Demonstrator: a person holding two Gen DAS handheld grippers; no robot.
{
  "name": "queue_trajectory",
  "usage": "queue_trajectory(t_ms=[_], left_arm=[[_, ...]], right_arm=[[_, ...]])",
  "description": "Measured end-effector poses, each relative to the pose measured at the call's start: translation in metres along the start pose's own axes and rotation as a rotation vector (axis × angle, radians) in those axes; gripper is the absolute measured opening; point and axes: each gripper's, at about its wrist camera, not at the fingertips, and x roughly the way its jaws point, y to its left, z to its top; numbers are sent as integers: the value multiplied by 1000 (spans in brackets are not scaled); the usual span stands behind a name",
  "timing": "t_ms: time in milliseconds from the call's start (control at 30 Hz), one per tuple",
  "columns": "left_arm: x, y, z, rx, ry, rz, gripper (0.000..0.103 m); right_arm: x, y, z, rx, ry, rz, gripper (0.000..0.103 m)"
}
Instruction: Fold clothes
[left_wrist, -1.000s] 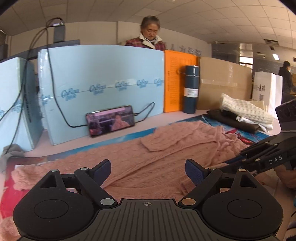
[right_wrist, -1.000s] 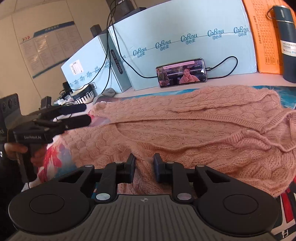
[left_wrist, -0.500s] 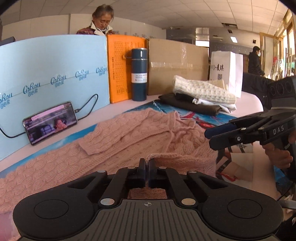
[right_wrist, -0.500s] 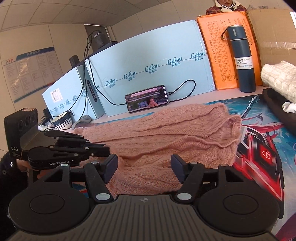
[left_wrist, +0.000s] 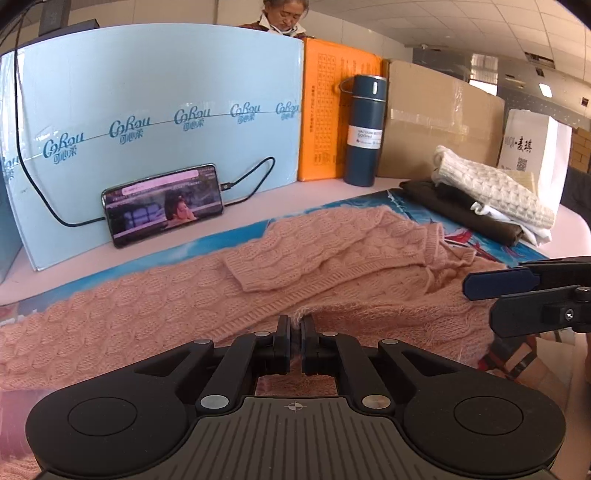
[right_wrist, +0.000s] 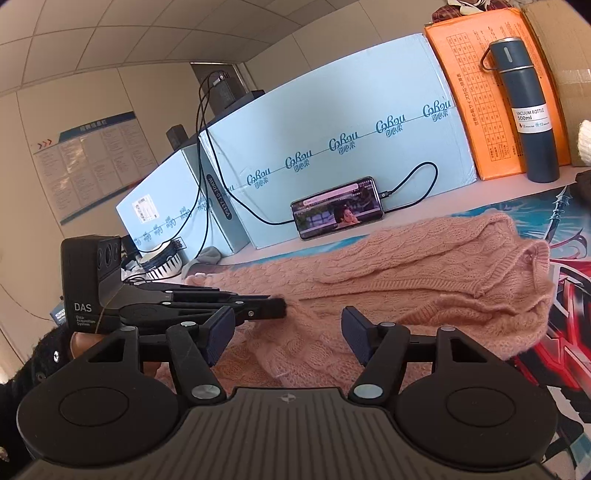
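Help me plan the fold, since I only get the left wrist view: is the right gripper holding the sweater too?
Observer: No. The right gripper is open, with its jaws wide apart over the pink sweater, gripping nothing.
Operator: Anything past the sweater's left end?
Observer: A grey cloth lies there, beside a round item with piano-key print.
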Motion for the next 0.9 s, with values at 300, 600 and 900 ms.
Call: queue_trajectory(t_ms=[300, 600, 900], left_arm=[[-7, 6, -2, -17, -30, 22, 53], [6, 0, -5, 40, 21, 105, 81], [-27, 7, -14, 48, -83, 116, 83]], right_arm=[[16, -14, -6, 58, 79, -71, 67], [13, -19, 0, 96, 45, -29, 70], [21, -11, -5, 39, 105, -94, 80]])
